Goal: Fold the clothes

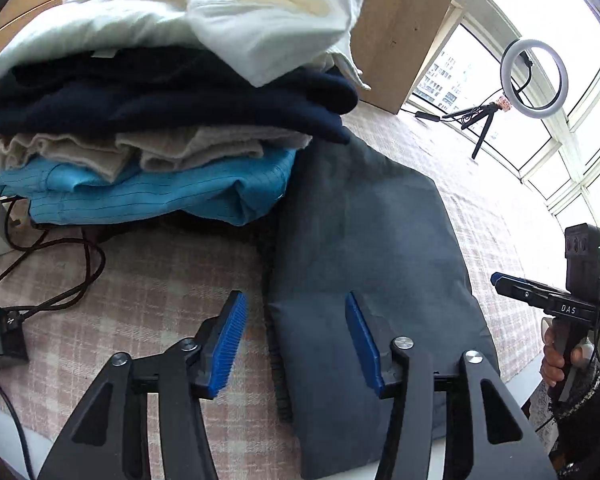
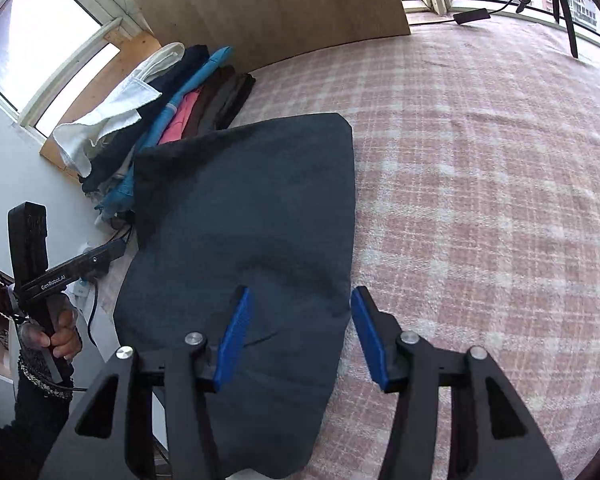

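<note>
Folded dark grey garment [image 2: 244, 216] lies flat on the pink plaid cover [image 2: 480, 200]. Long axis runs away from both cameras, from the near edge of the surface toward the wooden board [image 2: 268, 8] at the back. Far end is squared off with rounded corners; in the right wrist view the far left corner sits just beside the stack of folded clothes [image 1: 152, 120]. In the left wrist view the far end touches the bottom of that stack, by the blue layer.

Left gripper [image 1: 296, 344]: jaws parted, nothing pinched. One blue pad is over the plaid cover, the other over the garment's left margin; the garment's left edge runs between them.

Right gripper [image 2: 302, 336]: jaws parted, nothing pinched. Left pad is over the garment's near right part, right pad over bare cover; the garment's right edge lies between them.

Ring light on tripod [image 1: 534, 80] stands by the window, well apart from the garment.
</note>
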The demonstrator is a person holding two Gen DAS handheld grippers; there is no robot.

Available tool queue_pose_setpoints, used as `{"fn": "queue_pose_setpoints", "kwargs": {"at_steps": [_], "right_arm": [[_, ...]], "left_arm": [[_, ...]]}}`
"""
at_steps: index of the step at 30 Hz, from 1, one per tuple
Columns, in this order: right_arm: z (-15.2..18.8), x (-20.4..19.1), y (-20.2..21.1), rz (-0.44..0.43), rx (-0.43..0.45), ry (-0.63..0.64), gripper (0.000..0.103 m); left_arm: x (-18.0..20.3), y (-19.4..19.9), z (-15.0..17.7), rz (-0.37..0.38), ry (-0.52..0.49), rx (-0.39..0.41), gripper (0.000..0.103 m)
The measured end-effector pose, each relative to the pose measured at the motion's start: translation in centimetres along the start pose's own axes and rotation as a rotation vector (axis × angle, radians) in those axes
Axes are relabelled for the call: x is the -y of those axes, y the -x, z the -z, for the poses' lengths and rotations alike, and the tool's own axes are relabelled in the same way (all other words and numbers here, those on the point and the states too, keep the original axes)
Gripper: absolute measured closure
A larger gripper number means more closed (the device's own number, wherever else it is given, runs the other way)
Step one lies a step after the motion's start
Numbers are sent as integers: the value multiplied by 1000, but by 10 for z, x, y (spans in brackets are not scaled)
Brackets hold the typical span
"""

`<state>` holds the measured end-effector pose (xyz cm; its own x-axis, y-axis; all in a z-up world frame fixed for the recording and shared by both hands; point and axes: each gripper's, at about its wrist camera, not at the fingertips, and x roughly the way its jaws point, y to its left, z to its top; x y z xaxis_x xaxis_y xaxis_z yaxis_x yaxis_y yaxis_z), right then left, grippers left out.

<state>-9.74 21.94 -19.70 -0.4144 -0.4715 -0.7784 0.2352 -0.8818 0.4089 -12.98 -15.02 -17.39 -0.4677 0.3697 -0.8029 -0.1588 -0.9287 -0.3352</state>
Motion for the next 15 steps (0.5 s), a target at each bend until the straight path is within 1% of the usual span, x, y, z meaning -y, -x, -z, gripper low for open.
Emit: {"fn": "queue_pose_setpoints", "kwargs": {"at_steps": [3,5,8,11,15], "right_arm": [[6,0,10,40,63,43,43],[9,-1,12,55,76,56,43],[-2,-2,11,35,52,35,43],[-5,-2,12,14,27,20,43],[-10,-9,18,52,24,52,43]], "left_arm": [[-9,16,18,-8,46,17,49],[-13,20,28,7,81,22,49],[-14,21,39,23,99,14,49],[-13,15,44,21,116,6,49],[-19,16,53,37,169,14,49]]}}
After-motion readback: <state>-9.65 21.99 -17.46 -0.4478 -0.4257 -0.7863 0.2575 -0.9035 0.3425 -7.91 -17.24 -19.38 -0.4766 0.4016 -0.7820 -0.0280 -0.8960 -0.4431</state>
